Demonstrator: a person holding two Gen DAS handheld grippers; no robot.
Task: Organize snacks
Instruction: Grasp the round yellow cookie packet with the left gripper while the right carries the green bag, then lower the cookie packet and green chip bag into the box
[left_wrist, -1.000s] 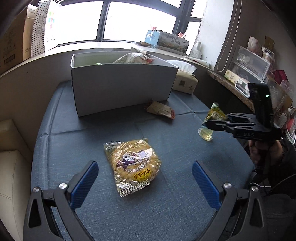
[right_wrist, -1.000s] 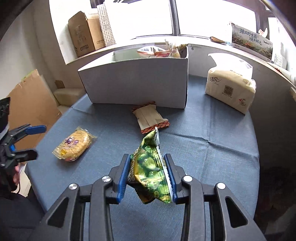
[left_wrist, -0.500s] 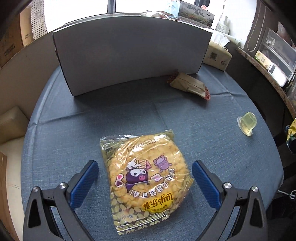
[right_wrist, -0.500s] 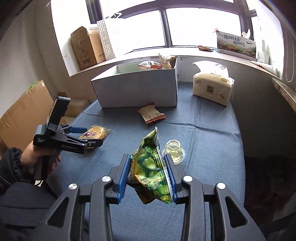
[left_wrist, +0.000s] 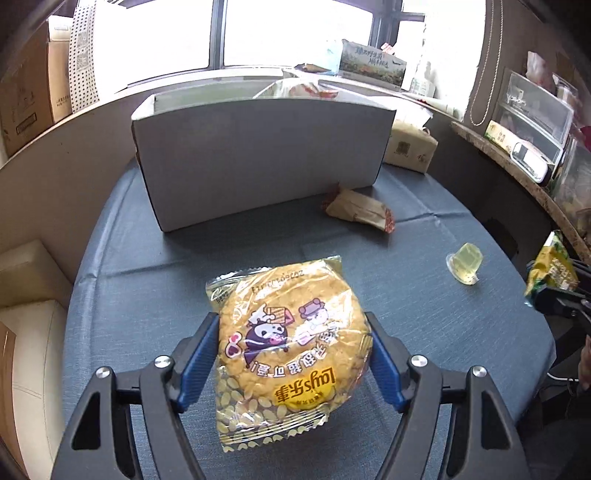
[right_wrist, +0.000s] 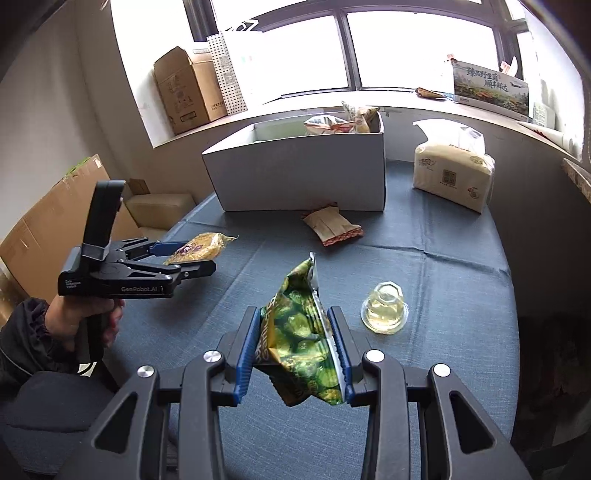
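My left gripper (left_wrist: 291, 354) is shut on a yellow Lay's snack bag (left_wrist: 288, 350) and holds it just above the blue tablecloth; it also shows in the right wrist view (right_wrist: 199, 249). My right gripper (right_wrist: 295, 339) is shut on a green snack bag (right_wrist: 301, 332), held above the table's near edge, and shows at the right edge of the left wrist view (left_wrist: 552, 273). A grey open box (left_wrist: 258, 162) with several snacks inside stands at the back (right_wrist: 303, 177). A brown snack packet (left_wrist: 358, 208) lies in front of it. A clear jelly cup (right_wrist: 384, 306) sits on the cloth.
A tissue pack (right_wrist: 452, 173) stands at the back right of the table. Cardboard boxes (right_wrist: 188, 92) sit on the window sill. A shelf with clear containers (left_wrist: 532, 122) runs along the right wall. The table's edge drops off to the left beside a beige seat (left_wrist: 26, 295).
My left gripper has closed on the yellow snack bag, which lay loose between its open fingers before, and raised it slightly. My right gripper still holds the green bag, drawn back.
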